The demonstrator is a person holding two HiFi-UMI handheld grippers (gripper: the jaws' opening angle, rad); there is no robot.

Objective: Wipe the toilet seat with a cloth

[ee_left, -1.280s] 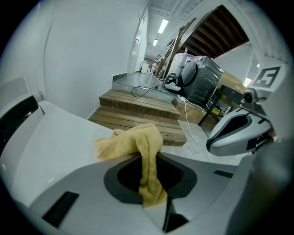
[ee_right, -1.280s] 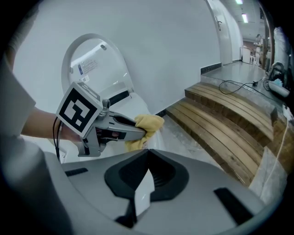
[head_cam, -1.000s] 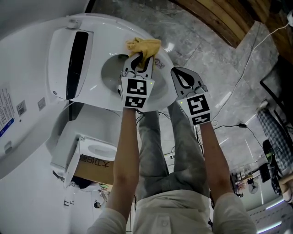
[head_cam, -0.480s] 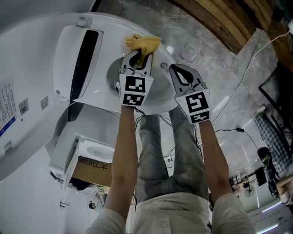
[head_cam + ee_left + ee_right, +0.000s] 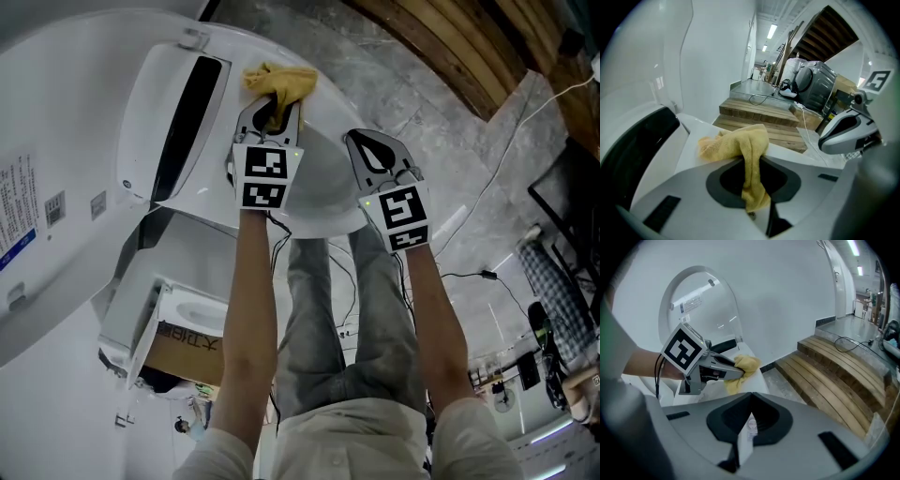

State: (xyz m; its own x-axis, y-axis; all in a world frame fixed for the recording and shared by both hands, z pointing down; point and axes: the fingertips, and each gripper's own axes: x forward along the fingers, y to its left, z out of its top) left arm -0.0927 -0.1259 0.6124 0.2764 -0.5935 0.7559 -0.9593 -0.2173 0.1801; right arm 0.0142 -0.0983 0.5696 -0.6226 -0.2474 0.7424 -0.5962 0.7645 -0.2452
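Yellow cloth (image 5: 281,82) stays clamped in your left gripper (image 5: 271,108), bunched just past its tips on the toilet seat (image 5: 323,199). It's slid along toward the back panel (image 5: 150,122), so the wipe's advancing. Right gripper (image 5: 373,157) alongside, jaws together, empty.

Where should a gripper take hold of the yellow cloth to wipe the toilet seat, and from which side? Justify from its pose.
Pinch the thin tail of the yellow cloth that trails toward the person, coming from the near side as the left gripper does. The bunched bulk then lies ahead on the toilet seat, probably free to be pushed.
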